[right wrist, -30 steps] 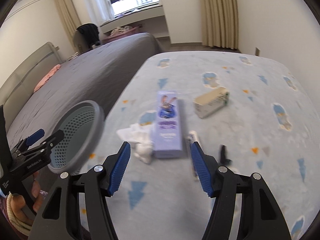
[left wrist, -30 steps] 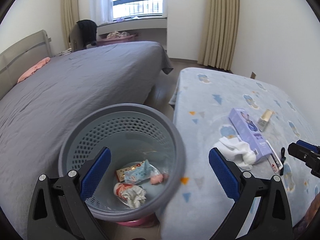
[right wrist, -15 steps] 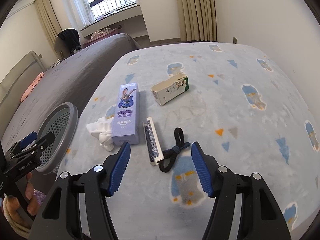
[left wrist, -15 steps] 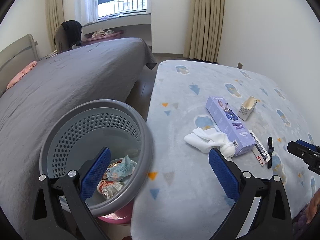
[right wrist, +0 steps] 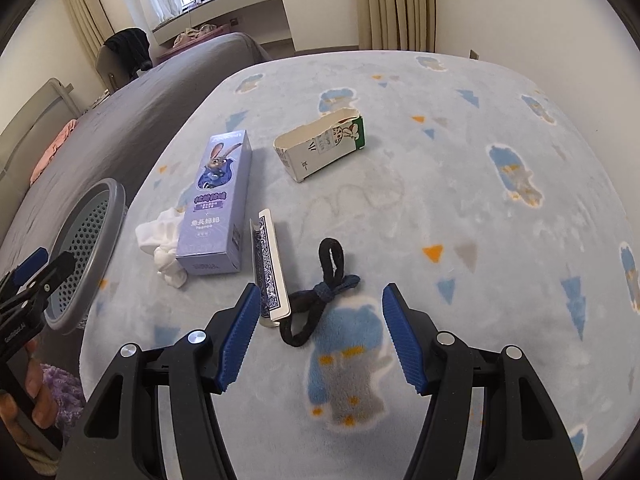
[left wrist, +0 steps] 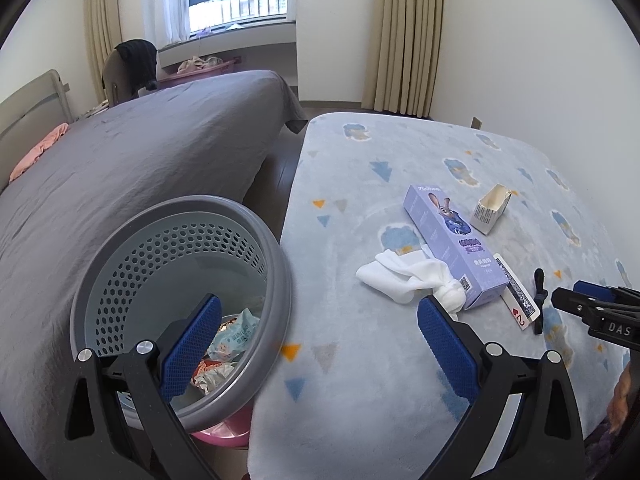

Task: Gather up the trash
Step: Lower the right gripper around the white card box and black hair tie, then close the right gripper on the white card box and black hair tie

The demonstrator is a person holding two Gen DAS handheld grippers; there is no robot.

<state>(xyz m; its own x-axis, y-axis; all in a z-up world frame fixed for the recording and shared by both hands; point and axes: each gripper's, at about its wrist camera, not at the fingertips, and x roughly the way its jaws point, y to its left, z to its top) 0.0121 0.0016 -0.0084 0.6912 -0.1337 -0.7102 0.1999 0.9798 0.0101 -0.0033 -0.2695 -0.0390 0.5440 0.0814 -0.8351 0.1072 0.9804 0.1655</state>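
Observation:
A grey perforated trash basket (left wrist: 120, 264) stands beside the low blue-carpeted table (left wrist: 400, 380), with wrappers (left wrist: 234, 336) inside; it also shows in the right wrist view (right wrist: 102, 208). On the table lie a purple rabbit box (right wrist: 216, 204), an open white-green carton (right wrist: 320, 148), a white knotted cloth (right wrist: 164, 244), a deck of cards (right wrist: 268, 268) and a black hair tie (right wrist: 316, 292). My left gripper (left wrist: 316, 344) is open and empty, between basket and cloth. My right gripper (right wrist: 316, 336) is open and empty, just short of the hair tie and cards.
A grey-covered bed (left wrist: 140, 160) runs along the left behind the basket. A pink tub (left wrist: 224, 436) sits under the basket. A wall (left wrist: 540, 60) and curtains (left wrist: 404, 36) bound the far side. A chair with dark clothing (left wrist: 132, 64) stands by the window.
Both grippers swung right, away from the basket and over the table. The right gripper came closer to the cards and hair tie. Both stayed open and empty.

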